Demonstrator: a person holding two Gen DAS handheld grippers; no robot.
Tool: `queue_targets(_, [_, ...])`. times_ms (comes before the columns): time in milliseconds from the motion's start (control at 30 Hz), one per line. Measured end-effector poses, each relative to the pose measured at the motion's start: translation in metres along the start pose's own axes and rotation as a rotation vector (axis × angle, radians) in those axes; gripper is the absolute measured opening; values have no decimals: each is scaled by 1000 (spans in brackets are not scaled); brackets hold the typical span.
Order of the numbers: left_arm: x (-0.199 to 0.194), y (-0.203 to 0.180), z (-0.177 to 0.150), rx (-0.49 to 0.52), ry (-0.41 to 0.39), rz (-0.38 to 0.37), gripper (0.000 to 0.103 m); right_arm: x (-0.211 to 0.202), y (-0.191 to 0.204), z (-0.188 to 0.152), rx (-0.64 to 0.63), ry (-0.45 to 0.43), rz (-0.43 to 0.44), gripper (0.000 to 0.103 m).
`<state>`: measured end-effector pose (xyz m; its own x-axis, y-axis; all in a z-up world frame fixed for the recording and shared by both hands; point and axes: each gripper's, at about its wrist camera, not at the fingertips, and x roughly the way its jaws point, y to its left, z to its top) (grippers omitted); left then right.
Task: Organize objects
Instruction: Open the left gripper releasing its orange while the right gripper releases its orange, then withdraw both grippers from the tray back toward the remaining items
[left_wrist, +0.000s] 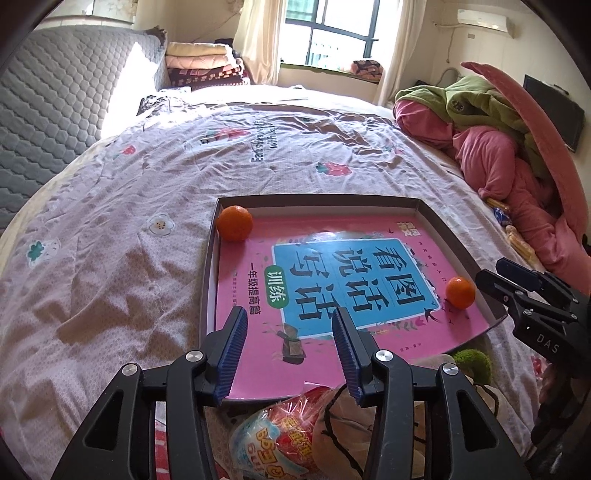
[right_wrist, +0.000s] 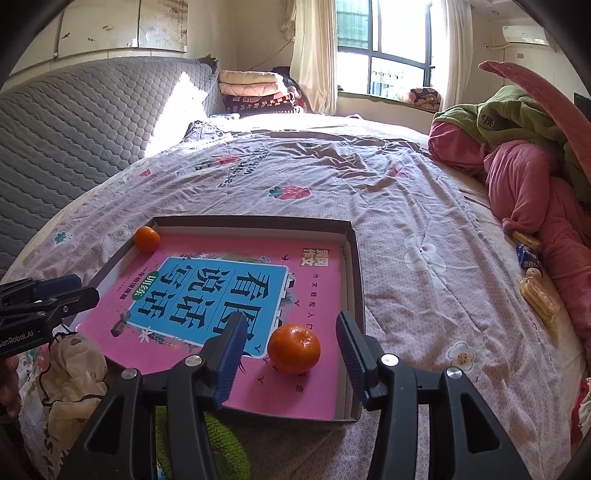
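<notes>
A shallow cardboard box (left_wrist: 325, 201) (right_wrist: 354, 258) lies on the bed with a pink book (left_wrist: 332, 332) (right_wrist: 207, 332) inside it. One orange (left_wrist: 234, 223) (right_wrist: 146, 239) sits in the box's far left corner. A second orange (left_wrist: 460, 292) (right_wrist: 294, 348) rests on the book near the box's right side. My left gripper (left_wrist: 290, 317) is open and empty above the book's near edge. My right gripper (right_wrist: 291, 325) is open, and the second orange lies just ahead between its fingers, untouched. Each gripper shows at the edge of the other's view, the right one (left_wrist: 532, 295) and the left one (right_wrist: 48, 299).
A snack packet (left_wrist: 280, 439), a beige cloth bag (right_wrist: 74, 373) and a green fuzzy item (right_wrist: 207, 443) lie in front of the box. Pink and green clothing (right_wrist: 524, 177) is piled at the right, with wrapped snacks (right_wrist: 535, 291) beside it. A grey quilted headboard (left_wrist: 55, 110) stands left.
</notes>
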<state>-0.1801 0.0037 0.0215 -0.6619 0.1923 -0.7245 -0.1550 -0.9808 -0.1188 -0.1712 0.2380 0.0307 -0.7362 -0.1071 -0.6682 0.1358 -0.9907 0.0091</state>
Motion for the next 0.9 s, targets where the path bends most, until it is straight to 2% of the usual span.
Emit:
queue_targets(400, [-18,-16,-15,25,-16,-3,49,-12,1,-2,2,-20,8,53])
queue_targets(900, [-54,-19,-31,15,-50,-6,49,-45,10,-12,-25,-78,11,56])
